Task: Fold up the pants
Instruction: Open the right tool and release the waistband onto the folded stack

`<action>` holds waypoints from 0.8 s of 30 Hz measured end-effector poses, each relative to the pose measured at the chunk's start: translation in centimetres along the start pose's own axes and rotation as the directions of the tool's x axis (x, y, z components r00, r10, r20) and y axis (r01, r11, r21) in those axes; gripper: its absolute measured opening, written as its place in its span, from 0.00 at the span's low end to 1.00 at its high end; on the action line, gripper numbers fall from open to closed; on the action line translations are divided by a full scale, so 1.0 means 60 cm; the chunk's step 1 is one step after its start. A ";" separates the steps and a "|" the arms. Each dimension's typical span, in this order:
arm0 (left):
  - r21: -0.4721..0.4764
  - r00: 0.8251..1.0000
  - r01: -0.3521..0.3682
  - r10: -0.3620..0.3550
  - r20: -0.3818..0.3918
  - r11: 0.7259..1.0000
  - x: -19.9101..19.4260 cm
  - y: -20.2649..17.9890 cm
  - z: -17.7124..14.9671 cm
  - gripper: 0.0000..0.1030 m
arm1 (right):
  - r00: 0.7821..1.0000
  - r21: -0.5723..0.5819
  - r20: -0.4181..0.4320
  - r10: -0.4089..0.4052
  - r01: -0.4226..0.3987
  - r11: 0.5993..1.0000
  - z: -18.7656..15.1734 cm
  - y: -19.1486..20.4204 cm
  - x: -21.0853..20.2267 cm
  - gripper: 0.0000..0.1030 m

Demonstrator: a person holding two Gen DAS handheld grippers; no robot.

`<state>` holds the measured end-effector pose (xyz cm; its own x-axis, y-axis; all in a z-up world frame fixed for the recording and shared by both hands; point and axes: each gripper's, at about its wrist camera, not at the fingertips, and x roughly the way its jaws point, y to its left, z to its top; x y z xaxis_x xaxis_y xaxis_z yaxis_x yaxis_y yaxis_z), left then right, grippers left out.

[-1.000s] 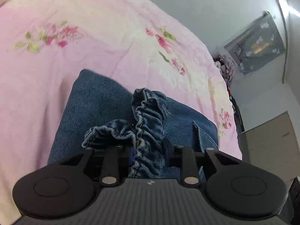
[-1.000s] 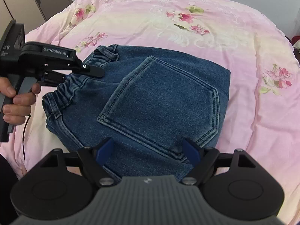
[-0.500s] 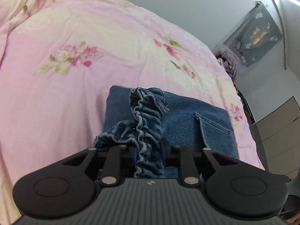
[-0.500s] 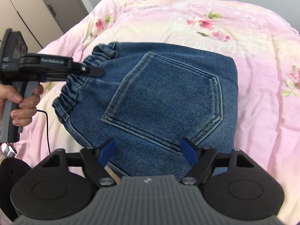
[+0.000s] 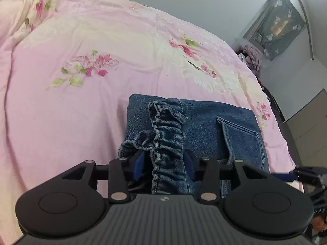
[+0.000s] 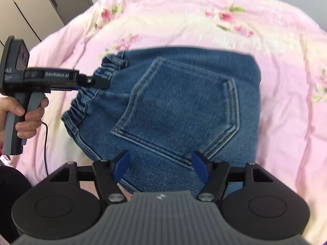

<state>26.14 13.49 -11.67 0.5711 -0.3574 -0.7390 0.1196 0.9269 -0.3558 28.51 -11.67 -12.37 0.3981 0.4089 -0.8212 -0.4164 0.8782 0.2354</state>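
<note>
Left wrist view: the left gripper (image 5: 163,164) has its jaws parted a little on either side of the gathered elastic waistband (image 5: 166,143) of the jeans (image 5: 204,130). The blue pads (image 5: 139,164) stand just beside the bunched denim, and whether they press it or merely flank it cannot be told. The waistband rises in a ruffled ridge running away from the camera, with a loose hem curling off to the left. Beyond it the jeans lie folded flat on the bed (image 5: 81,102), which is covered with a pink floral quilt. A back pocket (image 5: 241,138) shows on the right part of the denim. At the right edge a dark piece of the other tool (image 5: 306,175) juts in. Behind the bed are a grey wall, a patterned curtain (image 5: 276,24) and a pile of clothes (image 5: 251,58).

Right wrist view: the right gripper (image 6: 161,166) hangs over the near edge of the jeans (image 6: 184,106) with its jaws wide apart and nothing between them. The folded jeans lie in the middle of the bed (image 6: 286,81), pocket (image 6: 184,110) upward. At the left, a hand (image 6: 28,114) holds the left gripper (image 6: 102,82) by its grey handle; its tip sits at the waistband (image 6: 96,89), which is lifted and puckered there. A black cable (image 6: 46,143) trails below the handle. Wardrobe doors (image 6: 40,4) stand behind the bed at upper left.
</note>
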 end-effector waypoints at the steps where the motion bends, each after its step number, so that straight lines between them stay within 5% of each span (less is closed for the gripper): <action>1: 0.033 1.000 -0.011 0.010 0.020 0.999 -0.014 -0.008 0.005 0.48 | 0.999 -0.004 0.024 -0.023 0.023 1.000 0.007 -0.007 -0.016 0.61; 6: 0.111 0.993 -0.007 -0.006 0.118 0.994 -0.048 -0.056 0.050 0.35 | 0.987 0.027 0.067 -0.147 0.145 0.989 0.074 -0.055 -0.020 0.31; 10: 0.110 0.997 -0.059 0.053 0.057 0.992 0.025 -0.071 0.069 0.17 | 0.977 0.053 0.082 -0.196 0.193 0.980 0.127 -0.089 0.015 0.21; 13: 0.061 0.995 -0.096 0.094 0.026 0.994 0.074 -0.052 0.069 0.14 | 0.976 0.085 0.052 -0.214 0.209 0.974 0.154 -0.117 0.058 0.12; 20: 0.020 0.995 -0.094 0.094 -0.038 0.995 0.133 -0.016 0.067 0.11 | 0.980 0.188 -0.041 -0.194 0.198 0.962 0.144 -0.192 0.153 0.09; 24: 0.077 0.992 -0.121 0.122 -0.011 0.990 0.105 -0.038 0.072 0.11 | 0.980 0.169 -0.018 -0.196 0.196 0.966 0.146 -0.181 0.130 0.10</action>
<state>32.98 9.59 -13.04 0.5728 -0.2428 -0.7829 0.1118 0.9694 -0.2188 43.29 -15.87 -16.76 0.4575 0.2245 -0.8604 -0.1859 0.9704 0.1544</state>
